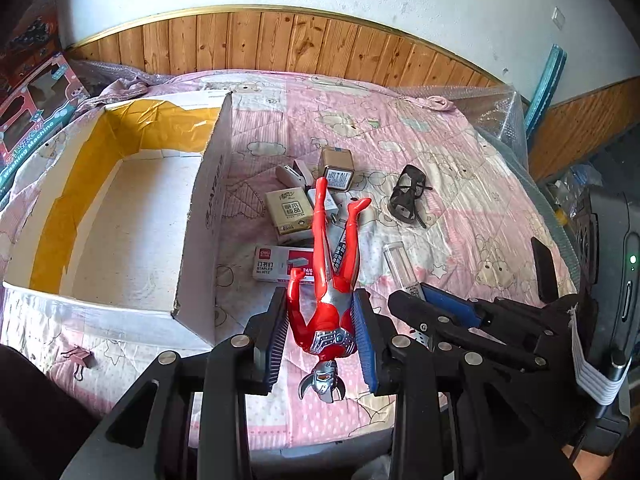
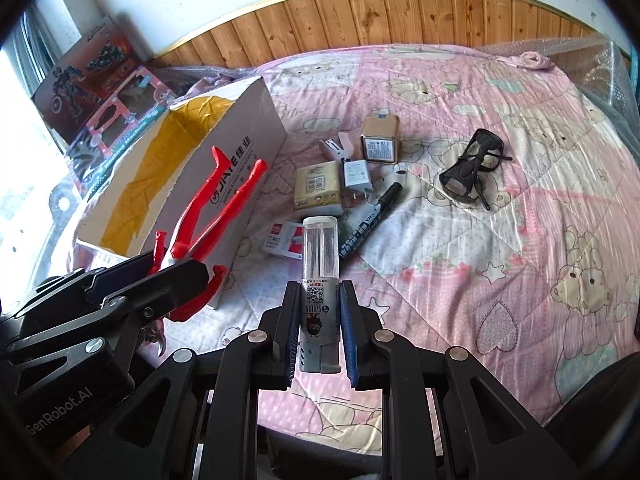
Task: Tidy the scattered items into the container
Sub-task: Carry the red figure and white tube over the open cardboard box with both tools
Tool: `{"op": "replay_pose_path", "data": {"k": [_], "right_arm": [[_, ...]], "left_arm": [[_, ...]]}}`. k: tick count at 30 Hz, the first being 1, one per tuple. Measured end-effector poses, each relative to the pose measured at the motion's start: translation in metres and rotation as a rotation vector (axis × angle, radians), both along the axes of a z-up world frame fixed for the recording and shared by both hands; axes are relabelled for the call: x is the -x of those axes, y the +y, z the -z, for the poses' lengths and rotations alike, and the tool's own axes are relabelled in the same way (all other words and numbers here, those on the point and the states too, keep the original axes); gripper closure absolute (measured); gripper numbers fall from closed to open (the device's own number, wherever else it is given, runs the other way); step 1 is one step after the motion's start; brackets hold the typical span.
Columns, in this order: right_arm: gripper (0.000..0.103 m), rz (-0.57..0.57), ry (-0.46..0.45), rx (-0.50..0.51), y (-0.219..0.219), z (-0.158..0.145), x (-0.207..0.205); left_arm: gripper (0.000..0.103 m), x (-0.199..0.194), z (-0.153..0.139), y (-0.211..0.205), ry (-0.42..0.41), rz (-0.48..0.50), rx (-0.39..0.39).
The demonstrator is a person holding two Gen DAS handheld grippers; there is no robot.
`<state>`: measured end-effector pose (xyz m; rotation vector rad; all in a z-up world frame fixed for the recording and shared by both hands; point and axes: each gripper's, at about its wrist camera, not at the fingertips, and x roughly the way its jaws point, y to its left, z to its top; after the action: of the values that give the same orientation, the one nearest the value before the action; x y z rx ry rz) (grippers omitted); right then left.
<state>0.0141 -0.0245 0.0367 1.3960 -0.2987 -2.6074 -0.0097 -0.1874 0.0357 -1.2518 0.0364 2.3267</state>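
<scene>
Now | left gripper point(image 1: 322, 338) clamps red figure point(image 1: 326, 280), legs pointing away | right gripper point(image 2: 320, 332) clamps clear tube point(image 2: 320, 256) | cardboard box point(image 1: 120, 200) upper left, nearer left gripper.

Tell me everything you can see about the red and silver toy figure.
The red and silver plastic hero figure is gripped at the torso by the left claw, whose ribbed pads press both its sides. Its silver horned head points toward the camera, and its long red legs point away, slightly spread. It looks glossy and rigid, and appears held above the pink bear-print quilt, beside the open cardboard box.
</scene>
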Motion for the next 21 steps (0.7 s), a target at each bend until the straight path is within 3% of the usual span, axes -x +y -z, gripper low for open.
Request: {"op": "replay_pose_path", "data": {"k": [21], "right_arm": [[0.083,-0.057,0.027,-0.026,-0.039,-0.028,0.030]], "left_arm": [[0.070,0.028,-0.024,-0.039,0.016,-0.059,-0.071]]}}
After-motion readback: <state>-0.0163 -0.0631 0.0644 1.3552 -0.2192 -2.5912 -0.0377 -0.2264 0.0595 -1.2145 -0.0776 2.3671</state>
